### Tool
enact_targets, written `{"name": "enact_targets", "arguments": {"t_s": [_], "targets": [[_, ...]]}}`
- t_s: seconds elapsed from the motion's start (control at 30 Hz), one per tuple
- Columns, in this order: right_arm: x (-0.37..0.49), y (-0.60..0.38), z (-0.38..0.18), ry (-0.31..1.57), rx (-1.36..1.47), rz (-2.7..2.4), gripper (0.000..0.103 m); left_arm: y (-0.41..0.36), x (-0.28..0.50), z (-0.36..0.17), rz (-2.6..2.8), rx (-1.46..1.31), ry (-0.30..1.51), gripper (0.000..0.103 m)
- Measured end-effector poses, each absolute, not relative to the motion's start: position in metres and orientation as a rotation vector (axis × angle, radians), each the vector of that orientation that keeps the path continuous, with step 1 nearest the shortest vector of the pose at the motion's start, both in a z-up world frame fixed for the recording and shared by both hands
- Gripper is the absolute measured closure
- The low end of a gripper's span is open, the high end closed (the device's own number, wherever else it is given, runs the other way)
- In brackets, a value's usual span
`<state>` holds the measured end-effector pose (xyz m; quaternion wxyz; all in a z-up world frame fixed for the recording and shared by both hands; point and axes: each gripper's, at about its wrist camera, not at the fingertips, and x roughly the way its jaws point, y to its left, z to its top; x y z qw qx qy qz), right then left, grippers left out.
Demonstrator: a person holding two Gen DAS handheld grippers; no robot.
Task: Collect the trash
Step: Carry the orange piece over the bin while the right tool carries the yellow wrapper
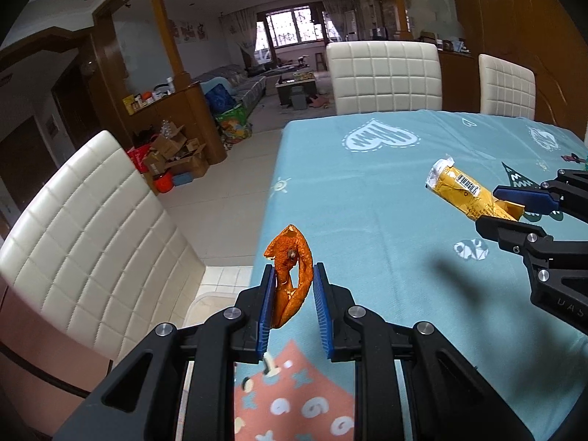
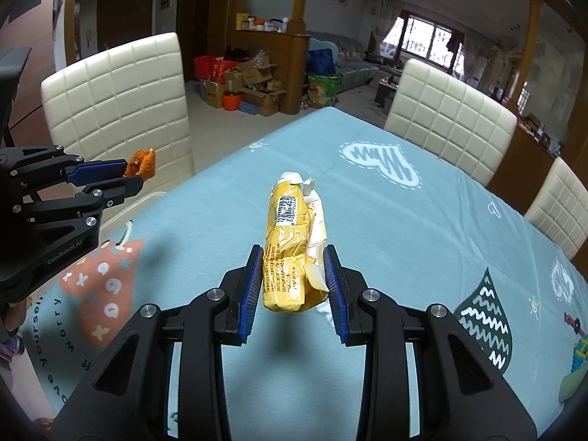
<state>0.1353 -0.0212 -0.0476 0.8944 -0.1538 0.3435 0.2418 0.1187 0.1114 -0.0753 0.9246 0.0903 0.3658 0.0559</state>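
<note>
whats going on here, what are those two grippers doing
A person is clearing trash off a table with a hand-held gripper in each hand. The left gripper is shut on an orange peel, held up over the table's edge. The right gripper is shut on a crumpled yellow wrapper, lifted clear of the blue tablecloth. Both pieces are off the table; a pale container shows below the table edge, beside a white chair.

Both wrist views look obliquely down, sharing the tablecloth point(image 1: 367, 191).
</note>
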Motion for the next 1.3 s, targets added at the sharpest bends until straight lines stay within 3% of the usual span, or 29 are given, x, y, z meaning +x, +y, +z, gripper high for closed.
{"name": "enact_targets", "arguments": {"t_s": [1.3], "targets": [[0.110, 0.125, -0.056, 0.708, -0.422, 0.724, 0.067, 0.230, 0.080, -0.098, 0.305, 0.087, 0.809, 0.082]]}}
